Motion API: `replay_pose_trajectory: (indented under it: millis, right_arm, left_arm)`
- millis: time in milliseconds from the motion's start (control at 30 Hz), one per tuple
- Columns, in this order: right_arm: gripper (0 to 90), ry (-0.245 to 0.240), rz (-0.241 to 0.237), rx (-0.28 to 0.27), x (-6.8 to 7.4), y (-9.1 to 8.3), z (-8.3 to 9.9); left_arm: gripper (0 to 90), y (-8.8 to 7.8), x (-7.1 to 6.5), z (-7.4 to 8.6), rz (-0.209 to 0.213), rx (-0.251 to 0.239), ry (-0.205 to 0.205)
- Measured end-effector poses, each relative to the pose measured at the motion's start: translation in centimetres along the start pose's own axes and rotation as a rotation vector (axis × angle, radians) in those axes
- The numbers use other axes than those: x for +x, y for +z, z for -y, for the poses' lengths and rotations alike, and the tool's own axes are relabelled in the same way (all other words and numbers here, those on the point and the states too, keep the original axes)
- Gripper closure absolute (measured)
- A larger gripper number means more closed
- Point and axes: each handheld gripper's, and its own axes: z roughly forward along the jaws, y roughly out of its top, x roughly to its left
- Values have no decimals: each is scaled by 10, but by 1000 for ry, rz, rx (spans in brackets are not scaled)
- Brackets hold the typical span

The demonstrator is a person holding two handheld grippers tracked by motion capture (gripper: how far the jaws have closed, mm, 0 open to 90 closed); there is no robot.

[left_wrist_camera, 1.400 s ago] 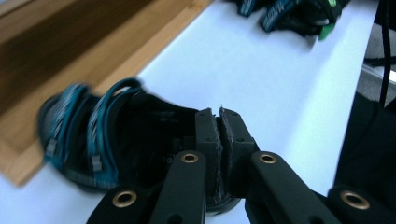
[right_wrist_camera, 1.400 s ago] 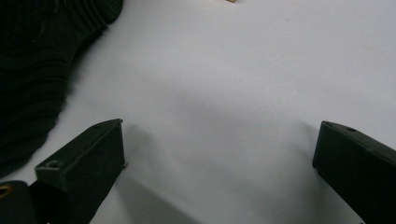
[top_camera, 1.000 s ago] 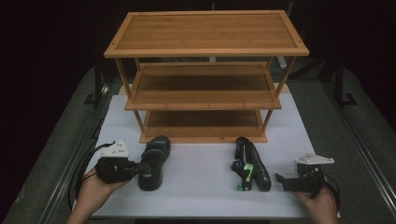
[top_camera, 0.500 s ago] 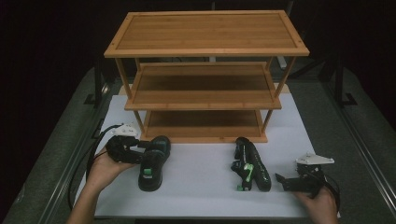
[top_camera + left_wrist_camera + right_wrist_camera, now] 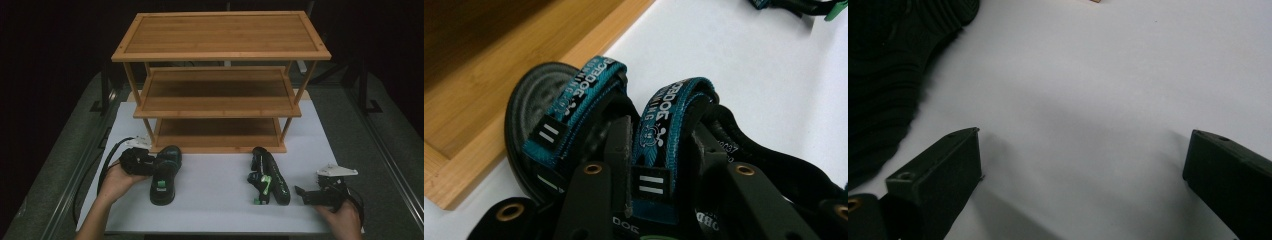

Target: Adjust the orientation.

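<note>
1. High view: a three-tier bamboo shoe rack [image 5: 220, 85] stands on the white worktop [image 5: 215, 200], all its shelves bare. In front of the rack's left leg lies a black sandal with teal straps [image 5: 164, 175]; the left tongs [image 5: 145, 164] meet its side. In front of the rack's right leg lies the second black sandal with green clips [image 5: 269, 176], on its side, untouched; the right tongs [image 5: 306, 194] rest beside it.
2. Left gripper view: the jaws have just been closing and now straddle one teal strap [image 5: 661, 135]; I judge they grip it.
3. Right gripper view: the jaws gape wide over bare worktop, holding nothing.
4. Judgement: neither sandal is shelved; lifting and placing both remains.
</note>
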Motion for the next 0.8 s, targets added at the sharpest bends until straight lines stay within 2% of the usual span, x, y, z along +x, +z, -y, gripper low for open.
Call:
replay_pose_trajectory:
  millis: [233, 333, 467, 600, 800]
  right_arm:
    - [15, -1, 0, 0, 0, 0, 0]
    - [15, 0, 0, 0, 0, 0, 0]
    - [16, -1, 0, 0, 0, 0, 0]
    - [15, 0, 0, 0, 0, 0, 0]
    - [15, 0, 0, 1, 0, 0, 0]
  left_arm:
    - [695, -3, -4, -5, 18, -49, 15]
    - [696, -2, -11, -15, 35, -79, 30]
    - [696, 1, -23, -29, 33, -107, 42]
    - [696, 10, -33, -42, 42, -124, 50]
    - [697, 36, -48, -55, 75, -113, 66]
